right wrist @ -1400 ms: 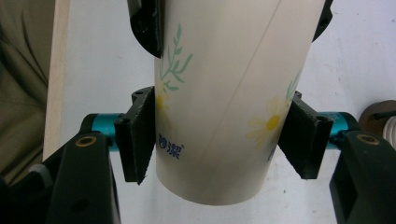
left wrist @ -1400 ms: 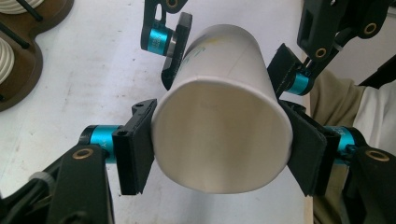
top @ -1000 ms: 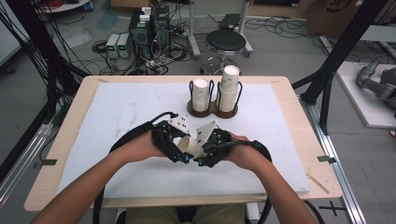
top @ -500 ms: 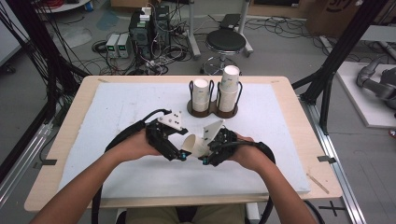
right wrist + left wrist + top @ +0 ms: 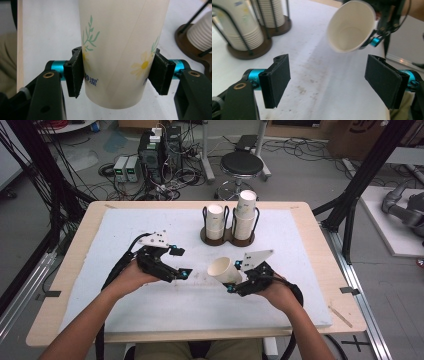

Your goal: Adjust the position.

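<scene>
Right gripper (image 5: pixel 239 279) clamped on a white flower-printed paper cup (image 5: pixel 224 270), long axis tilted, mouth toward the left gripper (image 5: pixel 179 261), whose just-opened jaws stand apart, empty.

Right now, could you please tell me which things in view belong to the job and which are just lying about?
Job:
- white flower-printed paper cup, clamped in right gripper
- left gripper, open
- dark two-post cup holder with stacked cups

Lying about:
- round black stool
- floor electronics boxes
</scene>
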